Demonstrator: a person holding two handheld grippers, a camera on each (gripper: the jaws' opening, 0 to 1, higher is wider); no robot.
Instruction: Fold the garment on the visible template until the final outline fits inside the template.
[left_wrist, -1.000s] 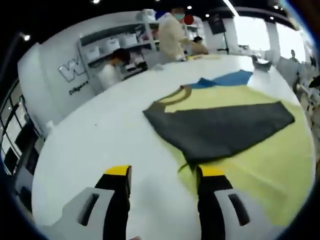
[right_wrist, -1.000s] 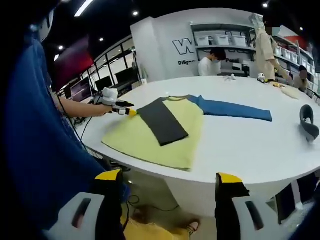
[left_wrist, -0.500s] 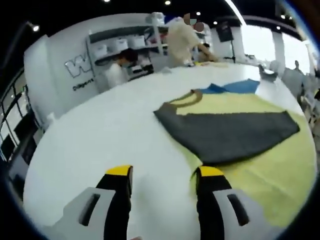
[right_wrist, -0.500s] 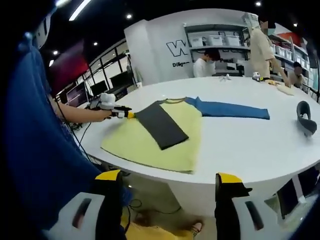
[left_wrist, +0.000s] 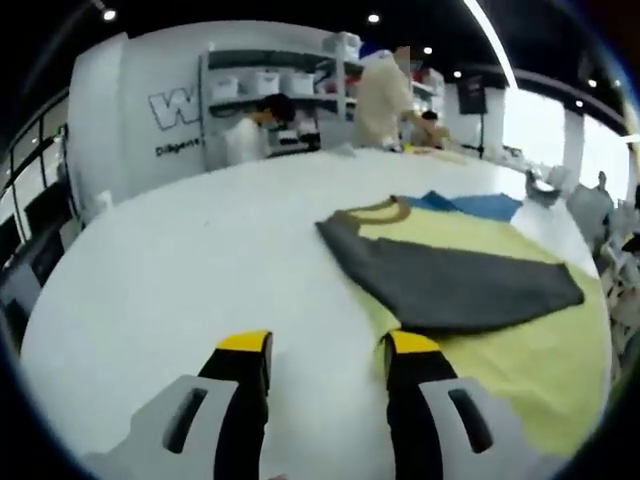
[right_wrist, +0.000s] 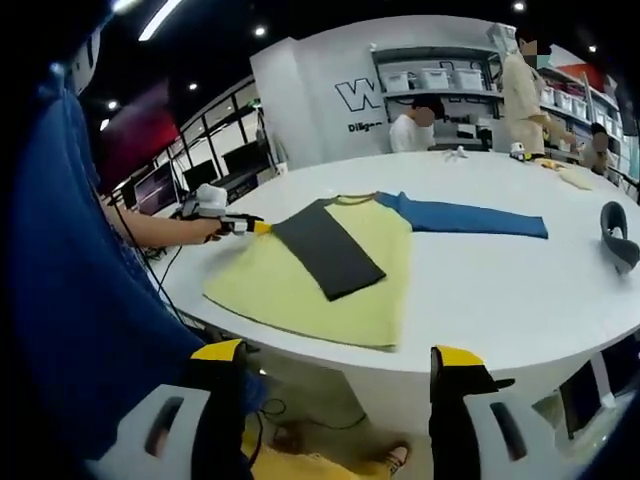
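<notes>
Both spread: left tool (left_wrist: 322, 345) beside garment (left_wrist: 470, 300) (not gripping), right tool (right_wrist: 338, 352) empty.

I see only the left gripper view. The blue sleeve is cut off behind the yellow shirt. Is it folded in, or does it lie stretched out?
Observer: In the right gripper view the blue sleeve lies stretched out flat on the white table, away from the yellow shirt.
Operator: And where is the right gripper?
Observer: The right gripper is held off the table's near edge, jaws apart, with nothing between them.
Operator: Is anything else on that table?
Observer: A dark curved object sits near the table's far right edge.
</notes>
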